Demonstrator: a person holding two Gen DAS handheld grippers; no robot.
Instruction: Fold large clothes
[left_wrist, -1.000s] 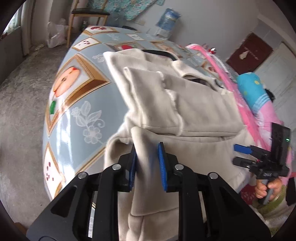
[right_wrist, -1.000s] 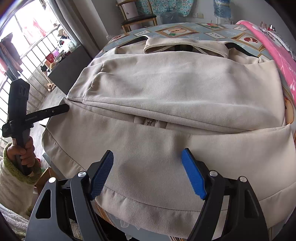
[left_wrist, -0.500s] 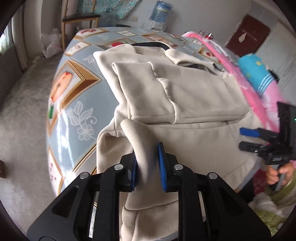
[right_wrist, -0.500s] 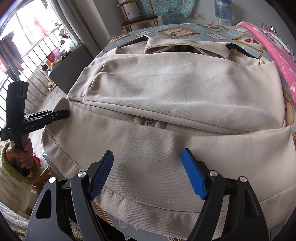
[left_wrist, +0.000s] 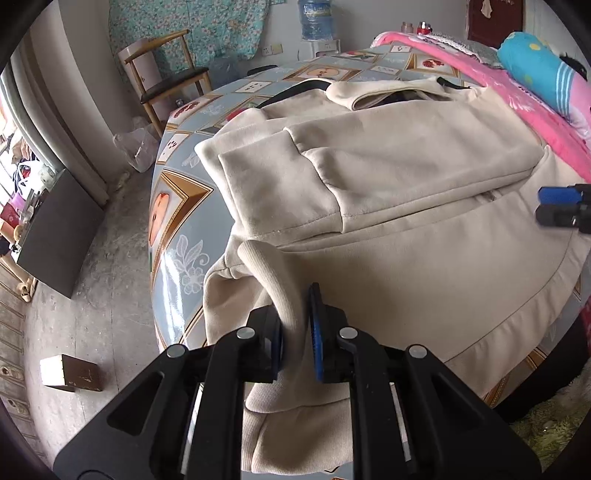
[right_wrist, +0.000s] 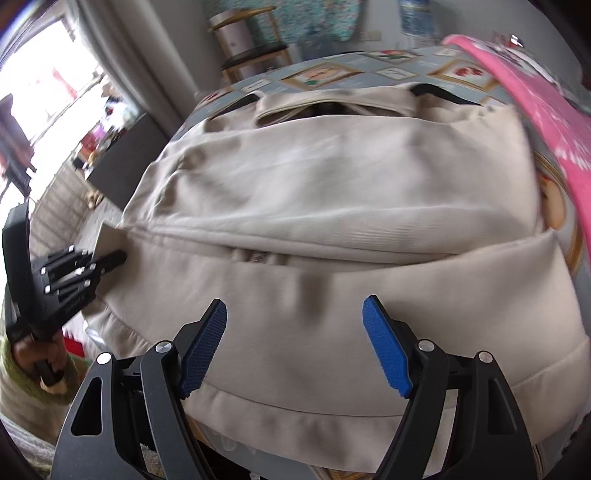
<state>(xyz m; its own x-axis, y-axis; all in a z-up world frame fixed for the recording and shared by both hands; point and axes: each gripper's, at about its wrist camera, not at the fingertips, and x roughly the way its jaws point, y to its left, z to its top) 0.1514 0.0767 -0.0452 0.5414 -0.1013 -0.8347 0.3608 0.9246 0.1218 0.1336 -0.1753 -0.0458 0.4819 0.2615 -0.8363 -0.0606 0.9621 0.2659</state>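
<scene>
The beige sweatshirt (left_wrist: 406, 177) lies spread over most of the table (left_wrist: 173, 206), which has a glossy patterned cover; its collar points to the far edge and its hem hangs a little over the near edge. One sleeve is already folded across the chest. The left gripper (left_wrist: 297, 328) stands at the near left corner of the table, and its jaws have just been closing on the ribbed cuff (left_wrist: 273, 280) of the other sleeve; the pads now press the cloth from both sides. The right gripper (right_wrist: 293, 343) hovers over the lower part of the garment near the near edge, its jaws standing wide apart with nothing between them.

I judge the fabric to be thick, soft and rather heavy for clothing, so it will sag and drag when lifted by one point. The cuff is a good place to hold, because the ribbing is firm and not slippery. For the body, the hem seam seems the safest place to take
</scene>
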